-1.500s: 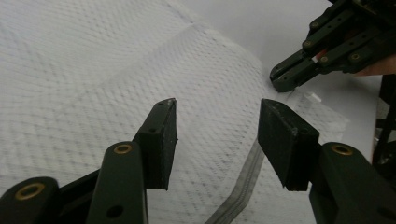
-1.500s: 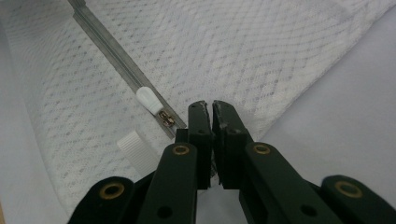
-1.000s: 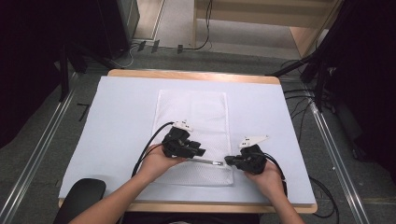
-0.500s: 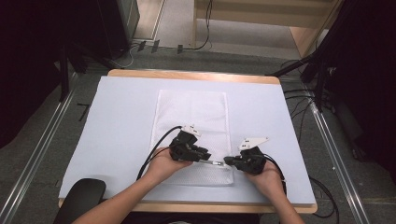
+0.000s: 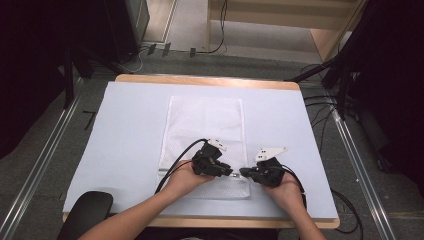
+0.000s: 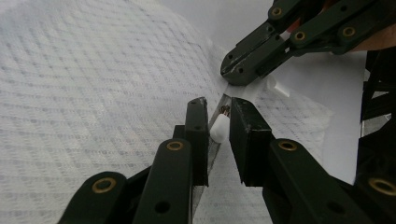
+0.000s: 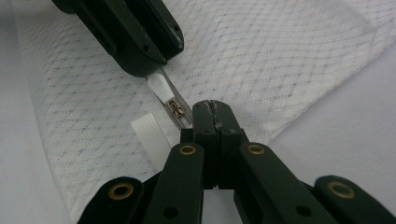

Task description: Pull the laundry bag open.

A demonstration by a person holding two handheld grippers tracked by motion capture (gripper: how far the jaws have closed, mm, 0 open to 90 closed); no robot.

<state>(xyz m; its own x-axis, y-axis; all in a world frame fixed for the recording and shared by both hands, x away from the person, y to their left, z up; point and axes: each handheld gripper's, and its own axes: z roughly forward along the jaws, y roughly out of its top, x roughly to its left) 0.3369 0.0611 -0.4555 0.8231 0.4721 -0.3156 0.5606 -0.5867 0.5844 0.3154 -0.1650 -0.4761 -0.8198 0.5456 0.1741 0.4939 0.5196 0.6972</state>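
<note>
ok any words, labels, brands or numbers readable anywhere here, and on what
None can be read.
white mesh bag: plain netting, no print or tag text showing.
white zipper pull and ribbed white tab: blank.
left gripper and right gripper: black, with no lettering that shows.
Black mark on the floor left of the table: looks like a "7", too small to be sure.

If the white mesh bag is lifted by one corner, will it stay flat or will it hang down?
The mesh bag would probably hang limp: it is thin netting that lies flat on the table cover and already puckers near the right claw. It is likely light, since the weave looks see-through. Its white zipper pull, between the left claw's jaws, seems the only stiff part.
</note>
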